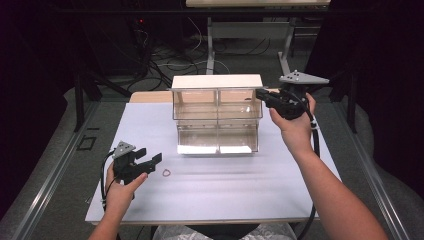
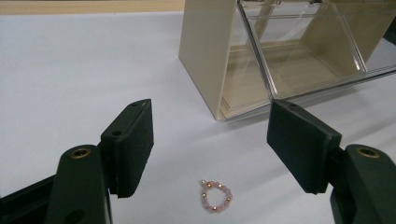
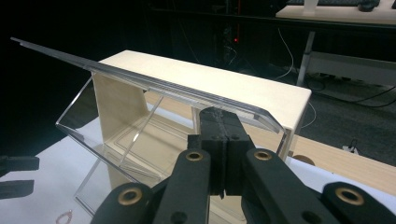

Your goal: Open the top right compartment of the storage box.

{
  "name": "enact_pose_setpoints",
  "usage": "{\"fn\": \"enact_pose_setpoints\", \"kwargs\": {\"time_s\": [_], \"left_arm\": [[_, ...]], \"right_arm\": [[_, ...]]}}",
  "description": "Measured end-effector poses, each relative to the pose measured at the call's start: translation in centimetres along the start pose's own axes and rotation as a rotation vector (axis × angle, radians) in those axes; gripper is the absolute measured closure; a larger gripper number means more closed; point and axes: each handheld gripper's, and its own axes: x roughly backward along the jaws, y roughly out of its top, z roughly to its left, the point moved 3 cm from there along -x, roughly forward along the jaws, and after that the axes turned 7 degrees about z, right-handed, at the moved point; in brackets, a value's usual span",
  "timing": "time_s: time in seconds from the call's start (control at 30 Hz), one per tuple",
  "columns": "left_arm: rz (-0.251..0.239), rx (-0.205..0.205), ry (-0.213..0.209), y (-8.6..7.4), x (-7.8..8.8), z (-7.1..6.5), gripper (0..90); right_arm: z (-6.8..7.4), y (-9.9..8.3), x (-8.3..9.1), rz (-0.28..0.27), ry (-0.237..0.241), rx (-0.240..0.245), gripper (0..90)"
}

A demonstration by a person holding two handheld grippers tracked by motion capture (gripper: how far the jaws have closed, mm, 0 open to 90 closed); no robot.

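Pink and gold beads make up the small bracelet (image 2: 215, 196) that is seen lying flat on the white counter (image 1: 225, 190), just ahead of the left gripper (image 1: 150, 163) and in line with the gap between its spread jaws, which are not touching it. That gripper is held released, low over the counter, so the pick-up is judged to be not yet made. Farther back, the storage box (image 1: 217, 114), cream-walled with clear tilting bins, is stood upright in the middle of the counter. Its upper right bin's clear flap (image 3: 154, 86) is seen tipped outward, and the right gripper (image 3: 223, 122) is clenched with its tips against the flap's rim at the box's right end; whether the rim is pinched or only propped cannot be told from the pictures. The opening of the bin is therefore taken as done, or nearly so, and the bins look empty. What is judged to be left is the closing of the left jaws on the bracelet, its carrying across to the opened bin, its release inside, and the letting down of the flap.
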Motion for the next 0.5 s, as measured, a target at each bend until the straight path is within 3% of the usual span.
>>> {"fn": "enact_pose_setpoints", "kwargs": {"time_s": [0.5], "left_arm": [[0.047,0.013,-0.008,-0.31,-0.61,0.25,36.2]], "right_arm": [[-0.22,0.39,-0.21,-0.003,0.003,-0.011,90.0]]}}
